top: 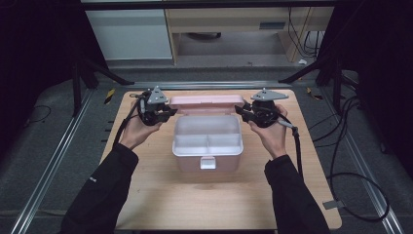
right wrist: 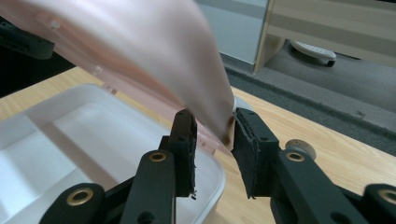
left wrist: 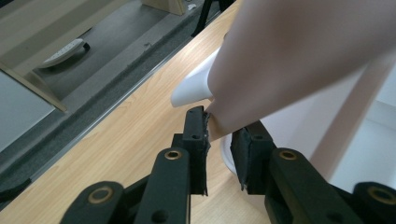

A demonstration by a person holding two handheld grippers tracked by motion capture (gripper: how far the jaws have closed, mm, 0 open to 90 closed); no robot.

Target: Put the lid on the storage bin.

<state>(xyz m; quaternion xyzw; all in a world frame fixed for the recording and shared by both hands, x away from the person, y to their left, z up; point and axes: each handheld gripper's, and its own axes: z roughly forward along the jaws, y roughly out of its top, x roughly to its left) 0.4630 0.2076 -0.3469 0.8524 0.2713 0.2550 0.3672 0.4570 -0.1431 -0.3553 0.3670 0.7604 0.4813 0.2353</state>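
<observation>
**Surfaces under my hands**

My pale pink plastic box lid looks smooth, with a soft satin sheen. The white plastic divided tray inside the box is glossier. The light wood-grain table is matt. My left gripper and right gripper have matt black plastic jaws with rough, worn pads and brass-coloured rivets.

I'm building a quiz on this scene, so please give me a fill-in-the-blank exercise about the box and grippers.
1. The pink plastic box has its hinged lid standing ____.
2. The white inner tray is split into ____ compartments.
3. The left gripper and right gripper each flank a ____ of the lid.
4. The box rests on a ____ table.

Missing words: open; three; corner; wooden
</observation>
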